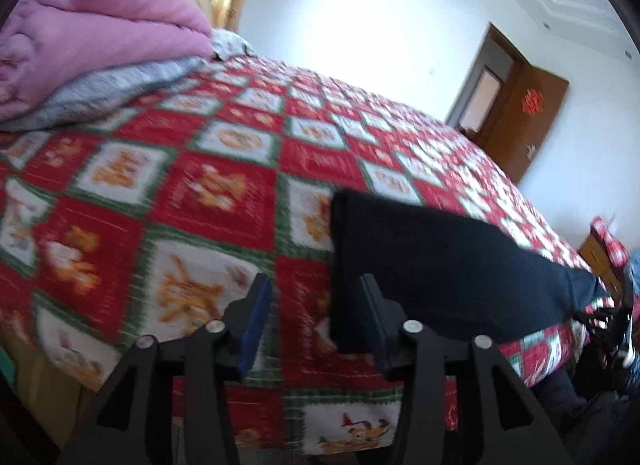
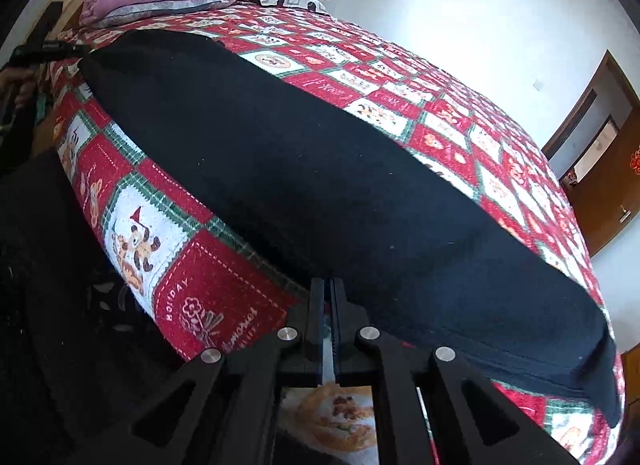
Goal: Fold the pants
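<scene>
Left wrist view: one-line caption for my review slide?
Open left tongs beside black pants lying flat on a red holiday quilt.

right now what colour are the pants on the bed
Black, plain; the pants show best in the right wrist view.

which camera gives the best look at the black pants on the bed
The right wrist view: the pants stretch across most of the picture, lying flat on the quilt, one long edge and both ends visible. The left wrist view shows only one squared end, blurred, beside the open left gripper.
</scene>
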`<move>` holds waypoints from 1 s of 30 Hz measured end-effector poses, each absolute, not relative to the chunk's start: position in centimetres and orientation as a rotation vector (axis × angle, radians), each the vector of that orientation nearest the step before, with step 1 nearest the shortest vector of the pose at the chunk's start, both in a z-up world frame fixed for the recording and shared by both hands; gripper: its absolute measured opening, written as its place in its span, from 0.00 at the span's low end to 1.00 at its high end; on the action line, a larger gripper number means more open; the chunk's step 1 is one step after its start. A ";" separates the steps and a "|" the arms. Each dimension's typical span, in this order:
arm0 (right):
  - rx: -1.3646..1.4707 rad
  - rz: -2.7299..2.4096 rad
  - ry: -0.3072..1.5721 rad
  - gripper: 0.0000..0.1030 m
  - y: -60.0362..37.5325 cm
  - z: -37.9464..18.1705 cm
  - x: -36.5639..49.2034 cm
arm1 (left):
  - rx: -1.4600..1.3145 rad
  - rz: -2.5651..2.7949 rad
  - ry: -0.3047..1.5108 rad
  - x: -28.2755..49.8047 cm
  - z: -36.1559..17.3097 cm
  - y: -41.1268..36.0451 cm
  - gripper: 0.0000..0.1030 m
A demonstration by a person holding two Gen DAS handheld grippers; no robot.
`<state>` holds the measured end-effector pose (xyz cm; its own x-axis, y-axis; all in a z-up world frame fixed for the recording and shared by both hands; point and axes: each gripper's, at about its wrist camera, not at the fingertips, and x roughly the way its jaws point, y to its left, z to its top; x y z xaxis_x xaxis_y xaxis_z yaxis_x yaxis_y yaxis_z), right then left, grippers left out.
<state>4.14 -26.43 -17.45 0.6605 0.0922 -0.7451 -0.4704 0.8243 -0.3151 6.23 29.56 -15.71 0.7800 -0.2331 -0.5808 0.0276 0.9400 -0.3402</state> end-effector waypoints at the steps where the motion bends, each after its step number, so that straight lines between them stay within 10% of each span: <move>1: -0.513 0.331 0.784 0.03 -26.6 -17.1 4.1 | -0.326 -0.119 0.651 6.1 -15.3 29.8 0.56; 5: -0.425 0.282 0.751 0.06 -29.4 -15.0 4.3 | -0.278 -0.122 0.584 5.5 -12.7 27.7 0.66; 9: -0.260 0.173 0.705 0.54 -34.6 -12.1 4.9 | -0.186 -0.233 0.581 7.0 -11.7 22.0 0.71; 24: 0.407 -0.215 0.791 0.53 -58.9 -9.8 9.2 | -0.130 -0.464 0.703 10.8 -16.9 9.3 0.71; 30: 0.386 -0.171 0.818 0.12 -58.6 -11.1 10.7 | -0.179 -0.458 0.697 10.9 -17.1 9.6 0.73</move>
<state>10.67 -58.61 -11.08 0.6751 -0.0004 -0.7378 0.2945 0.9170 0.2689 10.86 9.64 -17.11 0.6728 -0.4631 -0.5770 0.3455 0.8863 -0.3084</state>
